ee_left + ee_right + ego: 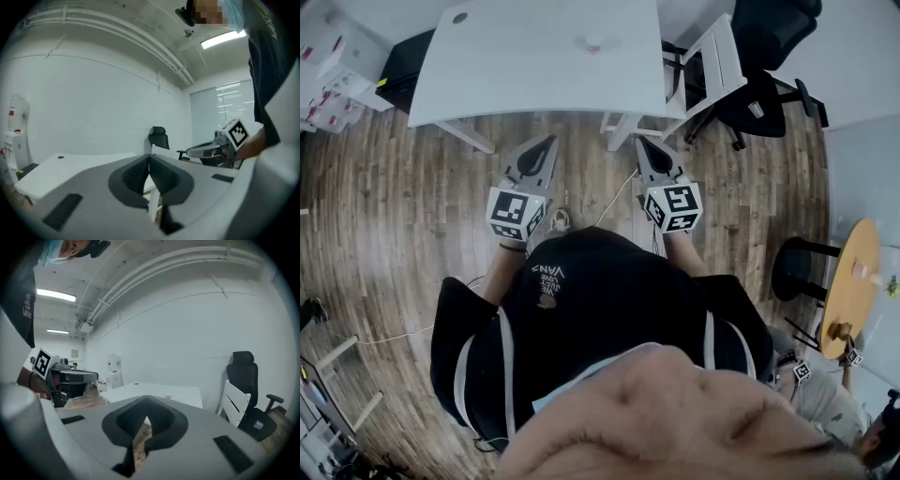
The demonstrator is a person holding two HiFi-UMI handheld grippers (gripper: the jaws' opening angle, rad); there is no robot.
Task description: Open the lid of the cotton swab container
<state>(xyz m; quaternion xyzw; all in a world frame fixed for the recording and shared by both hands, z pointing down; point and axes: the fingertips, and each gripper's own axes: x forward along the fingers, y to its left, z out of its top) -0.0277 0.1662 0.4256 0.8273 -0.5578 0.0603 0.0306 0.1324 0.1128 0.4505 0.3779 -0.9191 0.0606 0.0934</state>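
The cotton swab container point(593, 43) is a small pale tub with a pinkish top, standing near the far edge of the white table point(516, 66). In the right gripper view it is a tiny pink speck point(168, 397) on the table point(178, 392). My left gripper point(551, 141) and right gripper point(639, 141) are held side by side above the wooden floor, short of the table, both pointing towards it. The left gripper point(149, 157) is shut with nothing between its pads, and so is the right gripper point(145, 400).
A white chair point(712, 66) and a black office chair point(769, 56) stand at the table's right. A black box point(403, 70) and stacked white boxes point(333, 70) sit at its left. A round wooden table point(848, 286) and another person point(816, 398) are at the lower right.
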